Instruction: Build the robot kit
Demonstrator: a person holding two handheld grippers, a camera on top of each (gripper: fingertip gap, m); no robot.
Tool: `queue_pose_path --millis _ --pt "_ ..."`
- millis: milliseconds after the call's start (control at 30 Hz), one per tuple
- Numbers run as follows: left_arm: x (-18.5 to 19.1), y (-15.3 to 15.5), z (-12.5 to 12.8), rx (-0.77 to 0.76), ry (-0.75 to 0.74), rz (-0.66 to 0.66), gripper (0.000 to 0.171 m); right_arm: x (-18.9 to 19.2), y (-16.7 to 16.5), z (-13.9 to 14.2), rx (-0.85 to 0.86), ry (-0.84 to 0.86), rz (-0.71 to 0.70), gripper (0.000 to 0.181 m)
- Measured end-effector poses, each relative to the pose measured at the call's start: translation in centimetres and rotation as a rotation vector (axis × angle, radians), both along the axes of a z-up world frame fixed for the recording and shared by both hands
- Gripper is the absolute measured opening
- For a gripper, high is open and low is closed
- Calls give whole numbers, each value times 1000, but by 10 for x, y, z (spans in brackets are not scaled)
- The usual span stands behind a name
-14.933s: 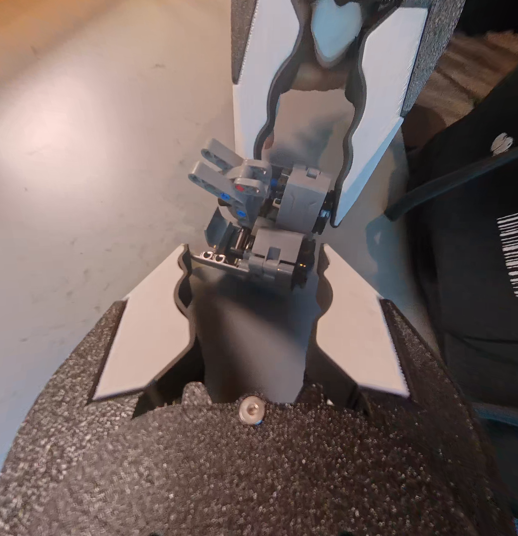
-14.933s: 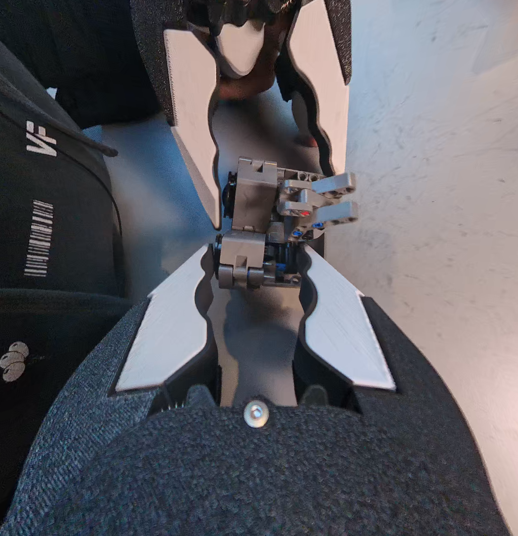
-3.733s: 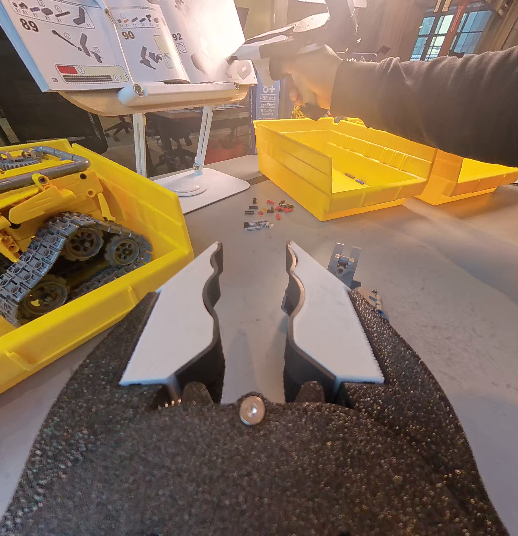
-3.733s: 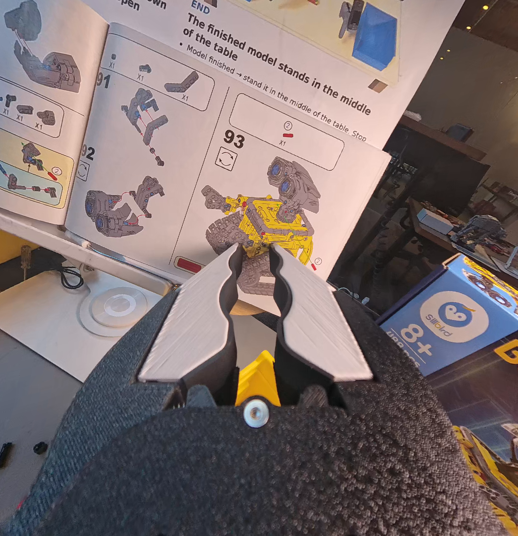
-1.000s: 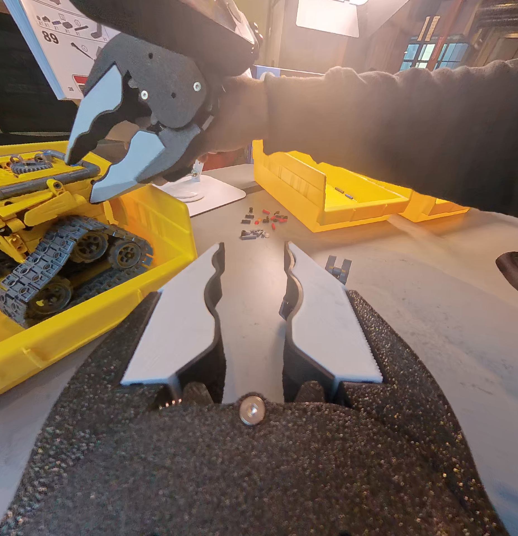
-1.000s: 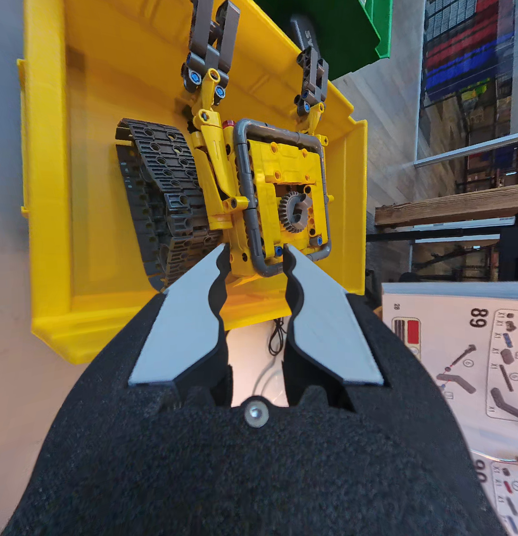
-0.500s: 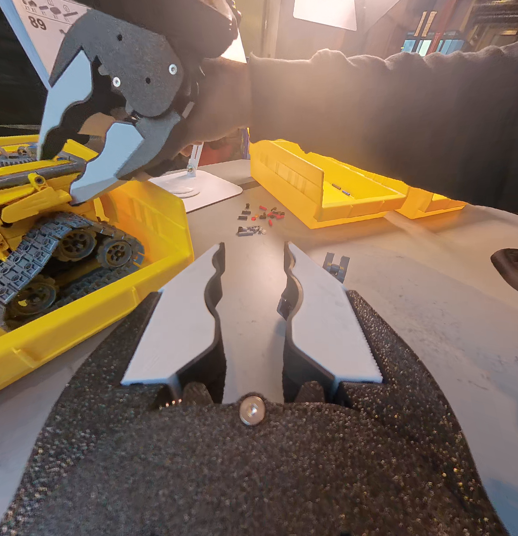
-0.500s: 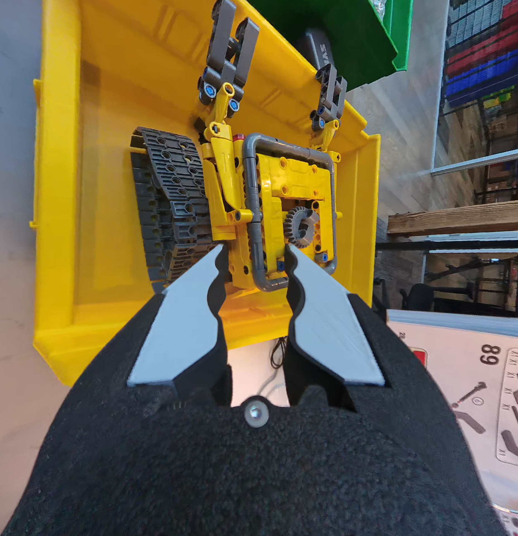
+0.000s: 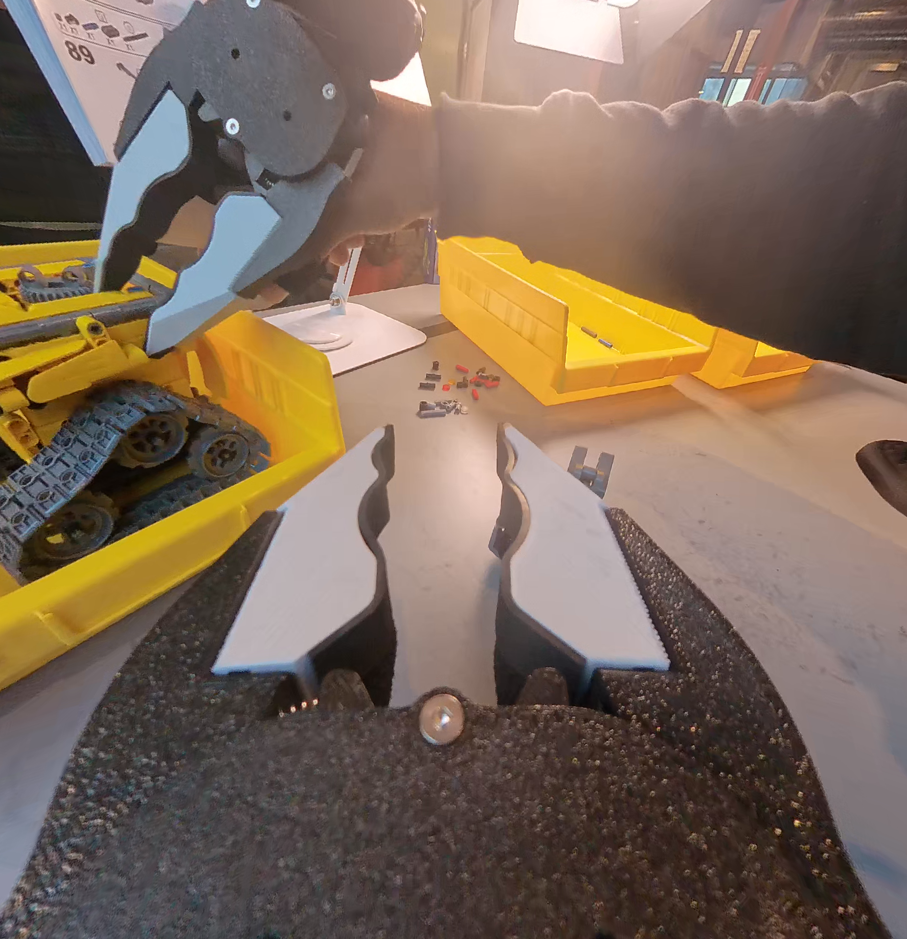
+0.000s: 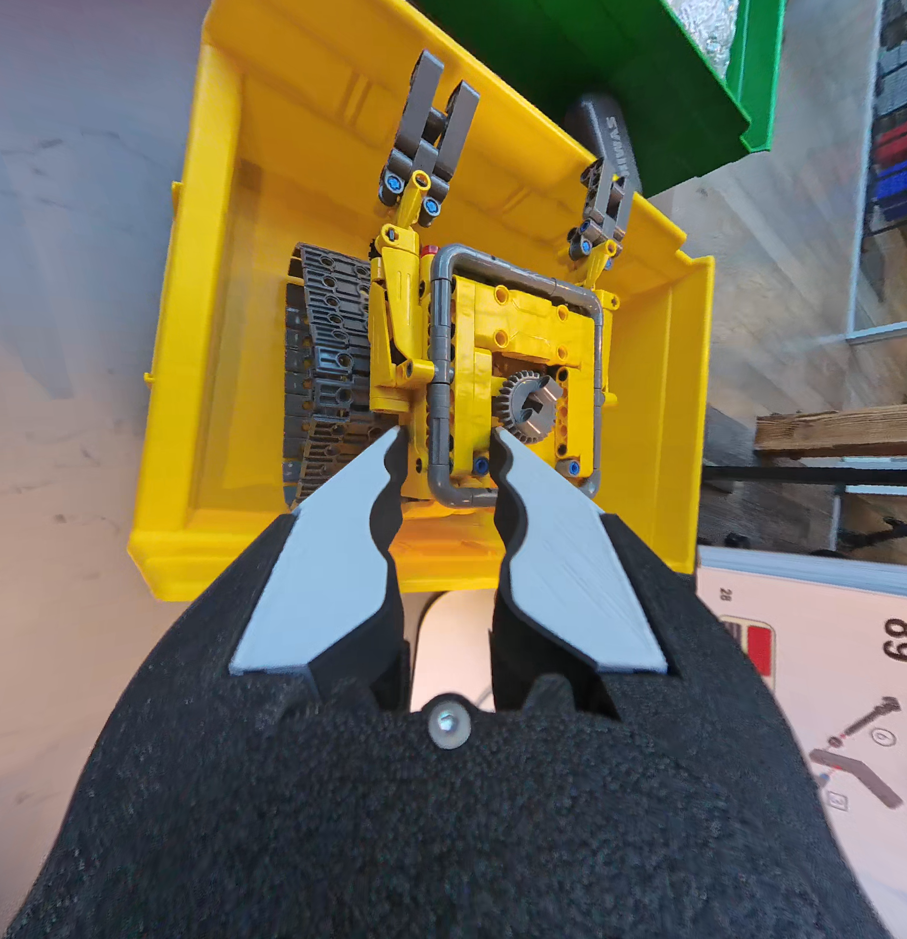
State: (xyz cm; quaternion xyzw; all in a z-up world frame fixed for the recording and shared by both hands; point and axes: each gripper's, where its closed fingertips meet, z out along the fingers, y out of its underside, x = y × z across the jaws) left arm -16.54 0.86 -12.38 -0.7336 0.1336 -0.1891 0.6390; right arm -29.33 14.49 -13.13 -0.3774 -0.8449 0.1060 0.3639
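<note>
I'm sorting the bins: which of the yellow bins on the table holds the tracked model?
The yellow bin on the left, under the open right gripper, holds the tracked model. The shallow yellow bin farther back holds only a few small parts.

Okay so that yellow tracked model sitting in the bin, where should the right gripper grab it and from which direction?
From above. The yellow tracked model sits inside the yellow bin, whose walls block side approaches. Grip the boxy yellow body across the grey tube frame, probably its sturdiest part; the thin grey arms look hinged and the tracks flexible. The open right gripper is already lined up there.
</note>
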Motion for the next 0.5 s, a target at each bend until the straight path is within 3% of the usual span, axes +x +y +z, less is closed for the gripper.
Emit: queue_pose_path --millis 167,267,400,500 --pt "0 -1 2 5 -4 -9 39 8 0 1 -81 -31 1 30" --pt "0 -2 3 5 -6 -14 39 6 -9 18 -260 -16 -30 34" --pt "1 -1 1 -3 -9 -21 39 -8 2 35 -365 14 -144 53" --pt "1 -2 2 -2 -5 -21 39 -12 11 19 -392 -80 -216 78"
